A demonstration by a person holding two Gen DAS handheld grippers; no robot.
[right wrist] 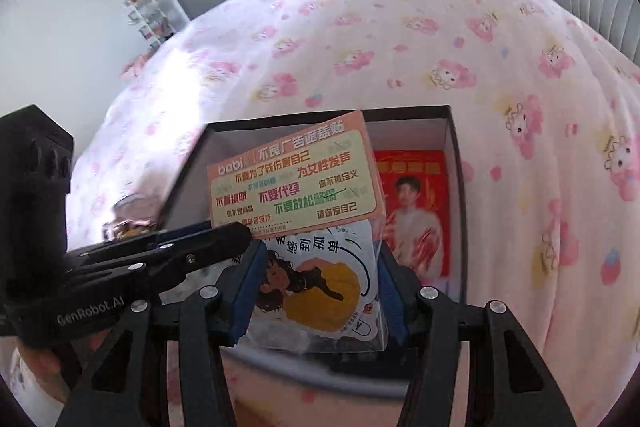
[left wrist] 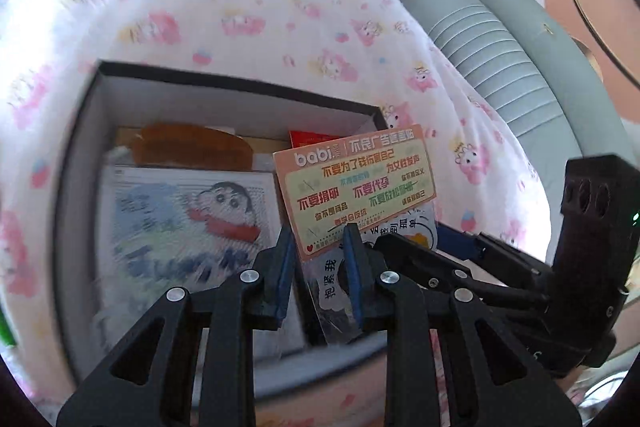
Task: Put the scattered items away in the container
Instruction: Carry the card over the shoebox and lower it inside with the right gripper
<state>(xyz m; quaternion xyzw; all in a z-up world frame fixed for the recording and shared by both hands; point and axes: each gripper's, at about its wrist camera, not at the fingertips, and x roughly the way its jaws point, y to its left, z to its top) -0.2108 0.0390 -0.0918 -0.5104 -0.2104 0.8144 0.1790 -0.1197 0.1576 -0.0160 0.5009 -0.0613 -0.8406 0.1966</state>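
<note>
Together, both tongs grip sticker sheets above the box.

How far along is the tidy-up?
Done: cartoon picture, comb and red poster lie in the box. In hand: left tongs grip the orange sticker card, right tongs the illustrated packet, both over the box. Left: drop both in.

The bedsheet is white with pink cartoon rabbits; the box is black outside, white inside. The sticker card is salmon-edged, pale green, lettered red and green.
</note>
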